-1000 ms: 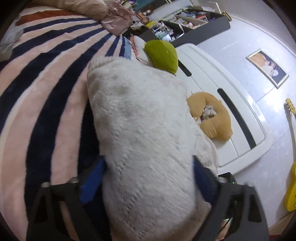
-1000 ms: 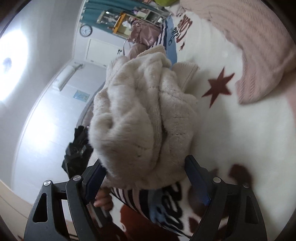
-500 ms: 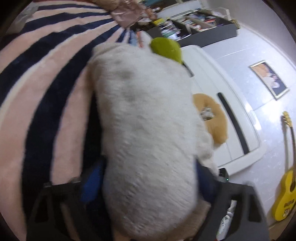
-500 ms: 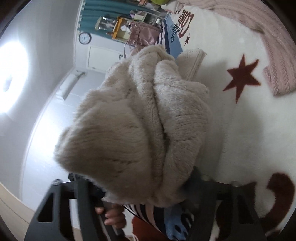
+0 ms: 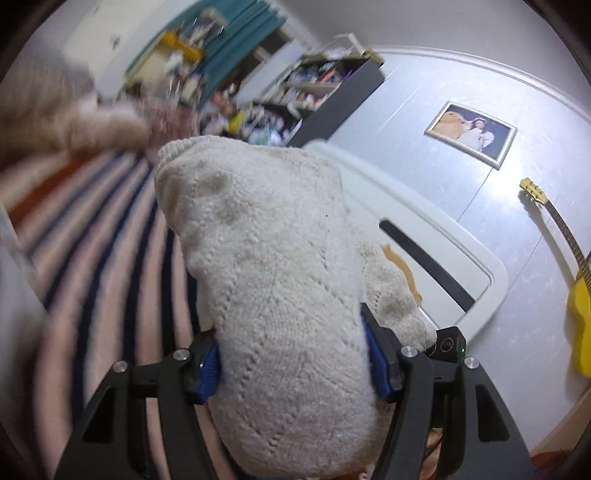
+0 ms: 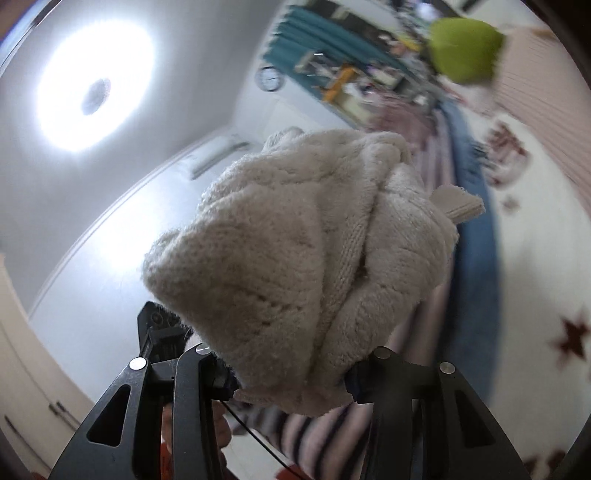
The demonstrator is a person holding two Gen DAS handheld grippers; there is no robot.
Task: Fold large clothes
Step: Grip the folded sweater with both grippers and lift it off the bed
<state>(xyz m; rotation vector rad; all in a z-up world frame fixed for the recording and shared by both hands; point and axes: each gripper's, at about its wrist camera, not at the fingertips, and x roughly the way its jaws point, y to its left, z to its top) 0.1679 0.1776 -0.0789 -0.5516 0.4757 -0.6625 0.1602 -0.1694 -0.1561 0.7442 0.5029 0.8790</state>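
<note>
Left gripper [image 5: 293, 363]: clamped on cream knit sweater [image 5: 266, 266], blue pads [image 5: 209, 371] pressed into the bulk on both sides. Fingertips mostly swallowed by the wool. Sweater bunched thick, rising forward out of the jaws and filling the middle of the left wrist view; held up above striped blanket [image 5: 110, 236], pink and navy bands, badly smeared by blur. A second fold of the knit trailing down to the right, partly covering something orange [image 5: 404, 271], only a sliver visible. Beyond that, white headboard [image 5: 461, 258] with a dark slot, framed picture [image 5: 471, 134] on the wall, yellow guitar [image 5: 581, 295] cut off at the frame edge. Shelving [image 5: 317, 85] and teal curtain [image 5: 240, 33] far back, contents unreadable.

Right gripper [image 6: 291, 373]: closed on another wad of the same sweater [image 6: 303, 258], pads nearly hidden under the pile. Garment lifted, blocking most of the middle of the right wrist view. Dark device [image 6: 159, 332] poking out at lower left behind the knit, probably the other gripper's body, not certain. Fingers of a hand [image 6: 221, 432] barely visible below. White blanket with red stars [image 6: 535, 277] at right, blurred. Ceiling light [image 6: 94, 88], wall clock [image 6: 269, 78], green cushion [image 6: 467, 50] at distance.
</note>
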